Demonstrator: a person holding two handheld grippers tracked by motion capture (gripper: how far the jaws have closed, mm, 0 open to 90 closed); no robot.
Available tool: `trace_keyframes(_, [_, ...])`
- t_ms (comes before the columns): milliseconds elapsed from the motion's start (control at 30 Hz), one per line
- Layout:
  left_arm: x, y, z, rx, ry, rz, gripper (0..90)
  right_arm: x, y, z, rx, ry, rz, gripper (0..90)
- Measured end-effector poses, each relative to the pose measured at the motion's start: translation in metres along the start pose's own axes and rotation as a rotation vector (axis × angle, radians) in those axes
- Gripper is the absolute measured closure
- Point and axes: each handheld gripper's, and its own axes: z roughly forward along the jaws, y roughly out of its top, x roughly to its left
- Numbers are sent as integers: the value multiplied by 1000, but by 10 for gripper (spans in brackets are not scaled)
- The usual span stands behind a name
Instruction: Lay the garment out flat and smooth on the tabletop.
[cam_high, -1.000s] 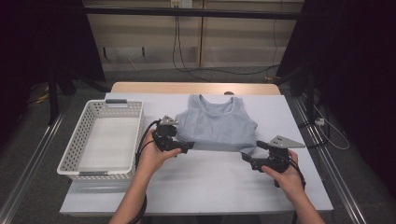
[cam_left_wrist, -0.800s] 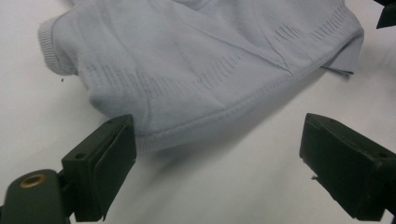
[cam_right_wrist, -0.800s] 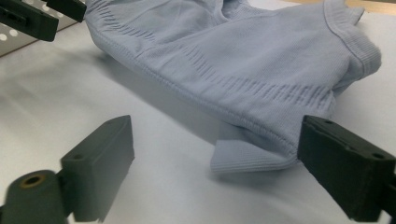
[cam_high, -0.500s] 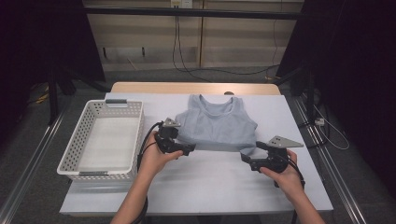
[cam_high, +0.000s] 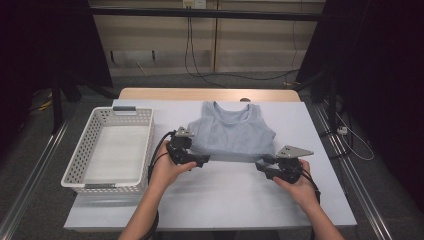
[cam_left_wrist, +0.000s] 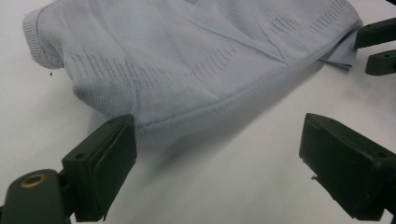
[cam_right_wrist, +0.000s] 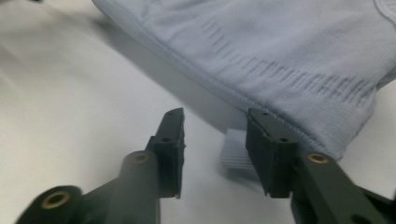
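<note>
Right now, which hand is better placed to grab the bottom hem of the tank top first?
Probably the right. The right tongs have just been closing, half shut at the hem corner of the tank top, one pad already under it. The left tongs stand wide open, with the hem only at one pad.

The tank top is showing as soft, pale blue ribbed knit cloth, matt, with a stitched hem. The desk is looking smooth, white and matt, while the basket is appearing as perforated white plastic with a slight sheen. Both the left claw and the right claw are presenting dark matt plastic with brass-coloured rivets.
</note>
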Motion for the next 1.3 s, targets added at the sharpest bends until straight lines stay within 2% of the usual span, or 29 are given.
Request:
trace_keyframes(133, [0, -2, 1, -2, 2, -4, 115, -2, 0, 8, 23, -40, -24, 594])
trace_keyframes(200, [0, -2, 2, 3, -2, -5, 115, -3, -1, 13, 36, -54, -20, 594])
trace_keyframes(300, [0, -1, 2, 2, 3, -3, 113, -2, -3, 19, 81, -94, -63, 626])
trace_keyframes(367, [0, -1, 2, -3, 5, -5, 113, -2, -2, 20, 84, -106, -69, 683])
trace_keyframes(433, [0, -2, 3, -2, 4, -5, 113, -5, -3, 19, 77, -110, -45, 766])
trace_keyframes(500, [0, -3, 3, -10, 2, -11, 116, -9, -3, 18, 68, -88, -6, 862])
trace_keyframes(667, [0, -3, 2, -9, 7, -9, 125, -13, -2, 15, 54, -67, 31, 880])
trace_keyframes(767, [0, -2, 1, -9, 1, -12, 130, -14, 2, 8, 19, -43, 56, 883])
trace_keyframes(1000, [-1, -2, 1, -3, 3, -4, 135, -13, 7, -9, -61, -34, 67, 887])
trace_keyframes(1133, [-1, -1, 1, -8, 19, -4, 140, -11, 8, -13, -70, -23, 57, 887])
trace_keyframes(1200, [0, -1, 0, -8, 0, -5, 153, -12, 9, -15, -89, -21, 66, 887])
trace_keyframes(1300, [1, -2, 0, -12, 0, -9, 156, -15, 11, -21, -118, -6, 91, 887])
